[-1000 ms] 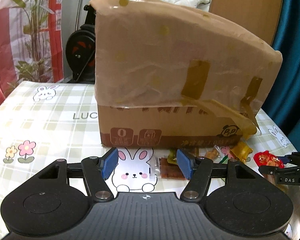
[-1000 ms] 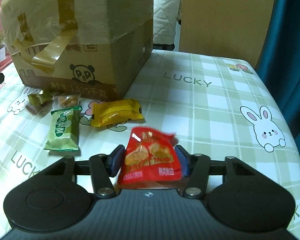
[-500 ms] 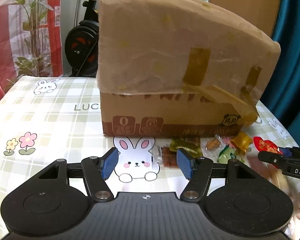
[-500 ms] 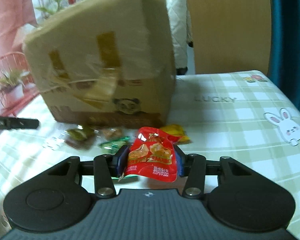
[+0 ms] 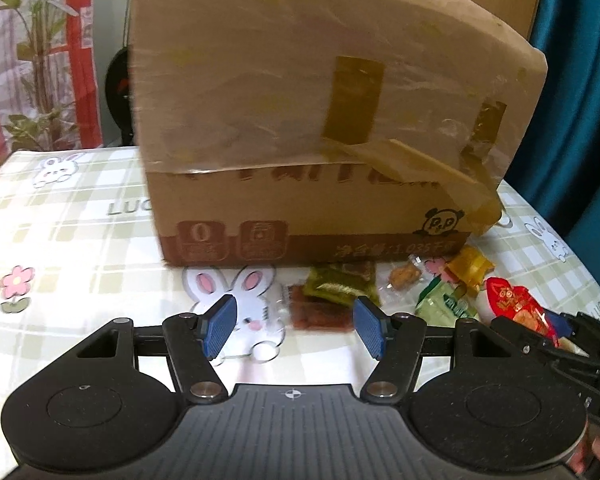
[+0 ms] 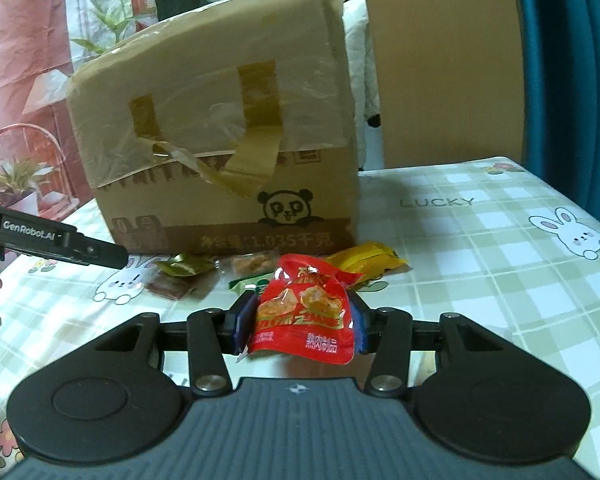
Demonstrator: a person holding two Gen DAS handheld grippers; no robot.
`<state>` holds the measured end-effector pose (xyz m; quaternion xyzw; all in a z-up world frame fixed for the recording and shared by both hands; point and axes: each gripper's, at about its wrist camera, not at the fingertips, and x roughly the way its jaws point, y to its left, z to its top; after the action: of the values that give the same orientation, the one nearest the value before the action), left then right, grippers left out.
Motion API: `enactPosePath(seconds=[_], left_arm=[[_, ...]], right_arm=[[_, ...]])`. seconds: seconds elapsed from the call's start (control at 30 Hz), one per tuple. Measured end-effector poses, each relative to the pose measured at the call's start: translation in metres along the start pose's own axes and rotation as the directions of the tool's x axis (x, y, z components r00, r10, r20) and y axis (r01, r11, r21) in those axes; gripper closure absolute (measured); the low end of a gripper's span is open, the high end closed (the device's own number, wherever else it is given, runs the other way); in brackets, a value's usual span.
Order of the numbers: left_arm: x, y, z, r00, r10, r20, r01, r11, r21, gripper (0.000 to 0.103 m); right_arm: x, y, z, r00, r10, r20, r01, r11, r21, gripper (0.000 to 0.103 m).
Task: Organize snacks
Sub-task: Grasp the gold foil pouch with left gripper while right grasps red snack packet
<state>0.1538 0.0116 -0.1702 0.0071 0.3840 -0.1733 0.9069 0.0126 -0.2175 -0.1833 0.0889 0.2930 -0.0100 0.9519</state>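
While my right claw [image 6: 298, 320] clamps the glossy red foil snack packet [image 6: 306, 312] clear of the table, my left claw [image 5: 294, 330] gapes empty.

Remaining wrapped snacks lie beside the taped brown cardboard box [image 6: 220, 140], presumably their destination.

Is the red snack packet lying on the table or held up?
Held up: the right gripper clamps the red snack packet between its fingers.
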Motion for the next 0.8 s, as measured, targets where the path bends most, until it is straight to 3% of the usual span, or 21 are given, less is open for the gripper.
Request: enactPosePath(seconds=[0.37,0.73,0.8], left_arm=[[0.058,-0.047,0.016,0.999,0.022,-0.033,-0.016,0.986,0.166,0.036],[0.084,-0.049,0.006,0.998,0.041,-0.039,-0.032,0.976,0.214,0.035],[0.084,-0.045,0.007,0.999,0.024,-0.040,-0.015,0.978,0.208,0.044]], right_arm=[[-0.001,-0.005,-0.003,1.000,0.017,0.001,-0.017,0.999,0.033,0.054],[0.004,-0.012,-0.002,0.999,0.037,-0.025,-0.035,0.996,0.082,0.054],[0.004,-0.011,-0.003,0.999,0.040,-0.027,-0.037,0.996,0.081,0.054]])
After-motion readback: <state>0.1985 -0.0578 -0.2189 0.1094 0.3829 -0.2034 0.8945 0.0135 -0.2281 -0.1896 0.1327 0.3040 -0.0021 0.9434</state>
